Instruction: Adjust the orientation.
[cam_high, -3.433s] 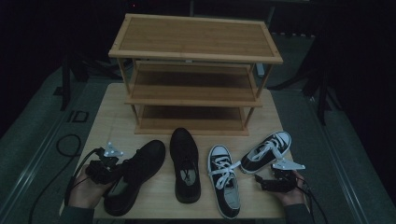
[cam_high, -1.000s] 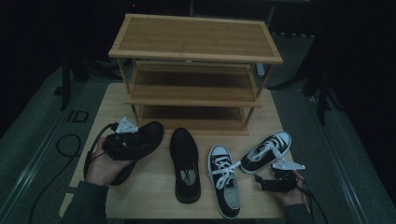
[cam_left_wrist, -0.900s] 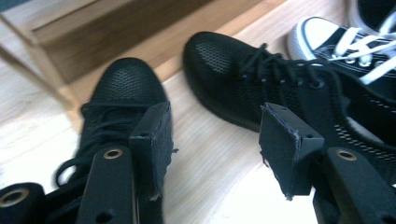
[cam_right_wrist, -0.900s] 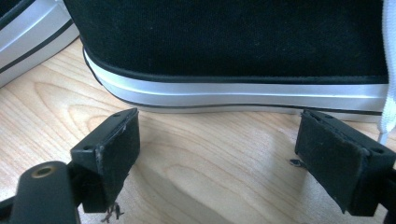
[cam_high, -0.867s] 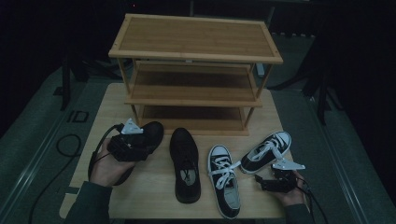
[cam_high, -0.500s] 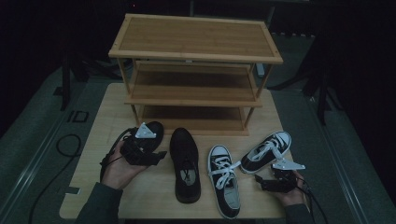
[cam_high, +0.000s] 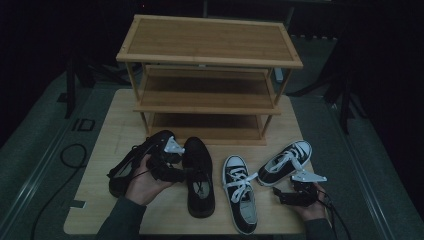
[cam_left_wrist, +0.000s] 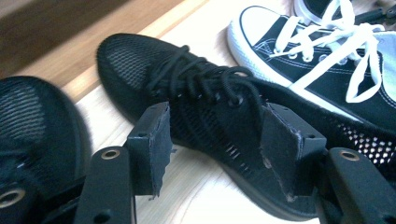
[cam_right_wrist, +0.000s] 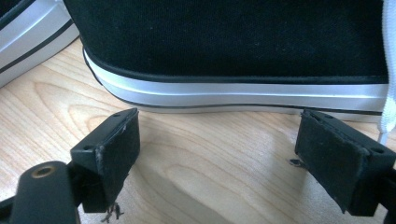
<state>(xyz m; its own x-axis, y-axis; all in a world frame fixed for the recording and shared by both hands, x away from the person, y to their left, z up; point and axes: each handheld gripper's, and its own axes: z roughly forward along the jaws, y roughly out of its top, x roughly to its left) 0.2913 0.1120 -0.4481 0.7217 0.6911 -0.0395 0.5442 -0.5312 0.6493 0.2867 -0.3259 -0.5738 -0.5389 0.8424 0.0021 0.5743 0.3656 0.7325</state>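
On the pale wooden worktop (cam_high: 115, 120), in a dark room, left hand-held gripper (cam_high: 172, 167), jaws spread, has shifted rightward to the mesh shoe (cam_high: 199, 175); right hand-held gripper (cam_high: 285, 196) spread, unmoved.

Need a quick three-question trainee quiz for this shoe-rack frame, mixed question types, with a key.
1. How many shoes lie on the table?
2. True or false: a shoe already sits on the rack.
3. What do the left claw's jaws face, and are they open or shut?

Key
1. Four.
2. False; every shelf is bare.
3. The middle black mesh shoe; open.
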